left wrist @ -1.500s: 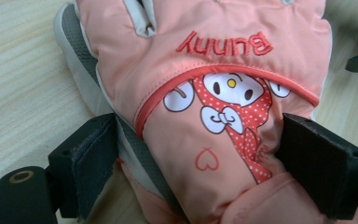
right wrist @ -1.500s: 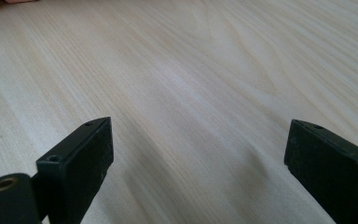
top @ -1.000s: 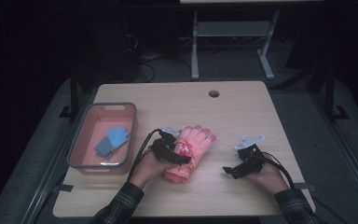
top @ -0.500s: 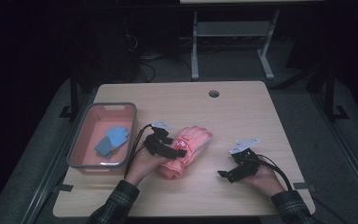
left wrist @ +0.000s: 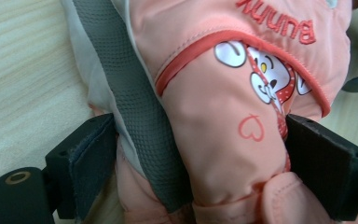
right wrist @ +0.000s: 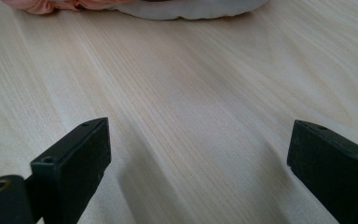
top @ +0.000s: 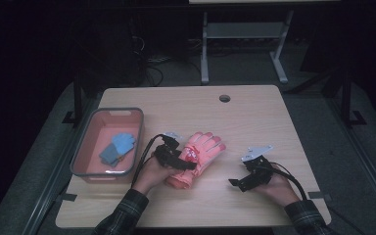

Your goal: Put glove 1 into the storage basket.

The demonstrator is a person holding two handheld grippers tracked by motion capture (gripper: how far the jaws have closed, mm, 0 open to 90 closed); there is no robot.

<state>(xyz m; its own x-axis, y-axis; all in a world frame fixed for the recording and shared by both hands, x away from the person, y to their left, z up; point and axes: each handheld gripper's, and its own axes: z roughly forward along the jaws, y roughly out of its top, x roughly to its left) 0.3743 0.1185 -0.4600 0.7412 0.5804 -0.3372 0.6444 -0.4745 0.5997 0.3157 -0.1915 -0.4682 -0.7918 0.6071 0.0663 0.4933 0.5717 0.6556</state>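
left claw [top: 182,164]: jaws straddle the padded pink fabric glove [top: 199,155], touching, barely pinching
right claw [top: 239,182]: wide open, empty, right of glove
risk: bulky padding slips out when lifted

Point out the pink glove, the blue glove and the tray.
pink glove [top: 203,149], high view, on its back below the fingers.
blue glove [top: 117,148], high view, on its middle, lying inside the tray.
tray [top: 84,135], high view, on its left rim.

Blue gloves [top: 117,148] in pink bin [top: 84,147]

The left gripper [top: 188,165] has dragged the pink glove [top: 200,155] nearer the person.
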